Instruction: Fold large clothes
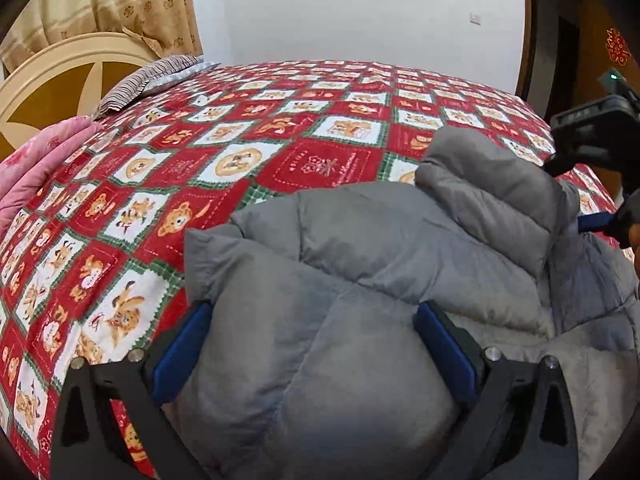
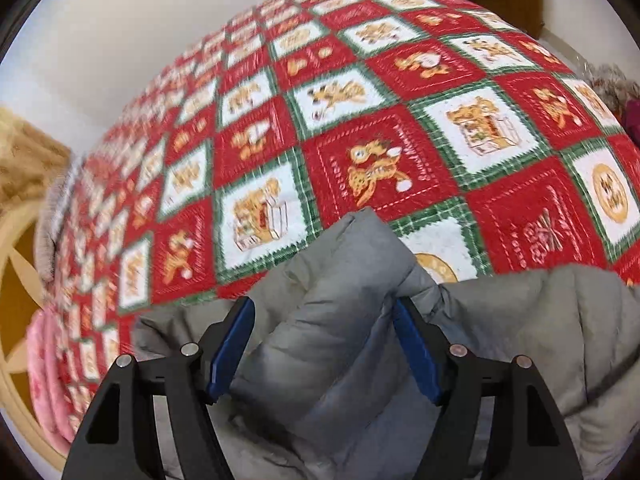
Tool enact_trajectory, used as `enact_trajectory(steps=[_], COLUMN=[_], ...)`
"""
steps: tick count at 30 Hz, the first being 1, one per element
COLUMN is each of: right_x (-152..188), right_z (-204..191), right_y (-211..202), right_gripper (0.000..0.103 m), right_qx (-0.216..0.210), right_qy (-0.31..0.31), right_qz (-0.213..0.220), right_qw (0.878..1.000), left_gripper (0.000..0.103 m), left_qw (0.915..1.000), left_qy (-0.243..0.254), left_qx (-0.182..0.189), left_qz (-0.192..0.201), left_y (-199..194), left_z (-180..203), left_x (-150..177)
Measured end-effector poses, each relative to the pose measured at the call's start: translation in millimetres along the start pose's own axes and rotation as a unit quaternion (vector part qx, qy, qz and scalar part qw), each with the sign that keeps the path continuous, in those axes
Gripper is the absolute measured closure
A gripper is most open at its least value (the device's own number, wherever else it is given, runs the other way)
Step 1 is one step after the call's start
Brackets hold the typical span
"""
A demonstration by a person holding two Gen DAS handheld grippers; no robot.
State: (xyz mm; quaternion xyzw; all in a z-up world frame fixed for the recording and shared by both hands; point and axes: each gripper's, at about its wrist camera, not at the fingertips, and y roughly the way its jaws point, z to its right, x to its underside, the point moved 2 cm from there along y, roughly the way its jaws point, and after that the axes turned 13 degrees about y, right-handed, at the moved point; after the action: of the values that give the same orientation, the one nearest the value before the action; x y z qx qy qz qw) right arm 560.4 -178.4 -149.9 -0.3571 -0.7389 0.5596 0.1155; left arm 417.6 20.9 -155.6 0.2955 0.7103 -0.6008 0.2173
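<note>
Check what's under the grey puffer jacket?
The grey puffer jacket lies on a red, white and green patchwork bedspread, which shows all around it. The part of the bedspread directly beneath is covered, so anything else under there cannot be seen.

Right gripper jaws apart, straddling puffy sleeve of grey down jacket; pads not pressing. Jacket on red/white/green patchwork quilt.
</note>
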Motion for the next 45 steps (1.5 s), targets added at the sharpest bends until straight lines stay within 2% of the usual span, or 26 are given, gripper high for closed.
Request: enact_trajectory(steps=[2,3,4,5,7,9,13,17,20,23,24,26,29,31,33,34,37,41,43,44,45], right_x=[3.2,5.8,7.9,11.7,20.2,31.3,51.1,67.4,74.6,83.0,84.9,82.7,68.0,51.3,36.9,30.0,17.7,19.4,28.5,32.5,33.3], right_z=[2.2,5.3,7.9,12.6,23.6,40.4,84.3,138.8,155.7,154.4,151.6,150.9,144.6,133.6,119.9,110.6,82.9,57.6,59.4,62.9,65.6], right_y=[-4.9,-10.3,-14.1,-20.2,-33.6,-54.5,-73.6,-59.0,-51.9,-52.0,-53.0,-58.3,-68.4,-76.3,-86.4,-91.1,-89.0,-44.0,-29.4,-28.2,-27.1], right_gripper=[0.035,0.048,0.057,0.073,0.079,0.088,0.094,0.103,0.103,0.103,0.100,0.100,0.097,0.079,0.019,0.012,0.011,0.012,0.040,0.076,0.086], right_qx=[0.000,0.000,0.001,0.002,-0.003,0.003,0.008,0.007,-0.047,-0.048,-0.043,-0.050,-0.101,-0.125,-0.148,-0.159,-0.165,-0.091,-0.074,-0.075,-0.076], right_qy=[-0.010,-0.016,-0.024,-0.035,-0.051,-0.080,-0.092,-0.068,-0.079,-0.093,-0.099,-0.087,-0.048,-0.030,-0.023,-0.026,-0.036,-0.052,-0.066,-0.075,-0.082], right_qz=[0.004,0.010,0.011,0.007,0.000,0.016,0.033,0.038,0.088,0.132,0.141,0.139,0.105,0.080,0.086,0.098,0.098,0.023,0.005,0.005,0.005], right_qw=[1.000,1.000,1.000,0.999,0.999,0.997,0.995,0.997,0.992,0.986,0.984,0.985,0.988,0.988,0.985,0.982,0.981,0.994,0.995,0.994,0.994], left_gripper=[0.000,0.000,0.000,0.000,0.000,0.000,0.000,0.000,0.000,0.000,0.000,0.000,0.000,0.000,0.000,0.000,0.000,0.000,0.000,0.000,0.000], left_qw=[1.0000,0.9999,0.9998,0.9996,0.9989,0.9978,0.9956,0.9951,0.9925,0.9909,0.9902,0.9915,0.9946,0.9956,0.9947,0.9942,0.9935,0.9897,0.9868,0.9860,0.9858], left_qy=[-0.002,-0.007,-0.010,-0.015,-0.024,-0.035,-0.047,-0.028,-0.016,0.014,0.026,0.045,0.040,0.036,0.042,0.048,0.064,0.053,0.044,0.045,0.050], left_qx=[0.008,0.014,0.019,0.025,0.040,0.055,0.077,0.088,0.104,0.111,0.117,0.118,0.094,0.083,0.088,0.088,0.073,0.070,0.076,0.075,0.070], left_qz=[0.000,0.001,0.001,0.002,0.004,0.011,0.024,0.036,0.061,0.075,0.072,0.030,-0.019,-0.024,-0.032,-0.037,-0.060,-0.113,-0.136,-0.142,-0.144], left_y=[1.1,1.1,1.1,1.4,1.4,0.1,-3.6,-17.2,-37.9,-52.7,-52.4,-36.3,-6.9,3.1,10.7,13.4,25.4,47.3,52.4,52.3,50.8], left_z=[-1.1,-2.6,-3.8,-5.4,-9.0,-12.5,-17.3,-15.3,-11.3,4.6,12.6,33.2,46.4,50.4,56.5,59.9,70.1,79.3,83.4,86.3,89.2], left_x=[-0.4,0.0,0.2,0.4,1.1,2.4,1.9,-5.2,-23.4,-58.7,-72.4,-103.5,-132.4,-143.9,-150.3,-150.4,-149.5,-147.9,-147.8,-148.2,-148.3])
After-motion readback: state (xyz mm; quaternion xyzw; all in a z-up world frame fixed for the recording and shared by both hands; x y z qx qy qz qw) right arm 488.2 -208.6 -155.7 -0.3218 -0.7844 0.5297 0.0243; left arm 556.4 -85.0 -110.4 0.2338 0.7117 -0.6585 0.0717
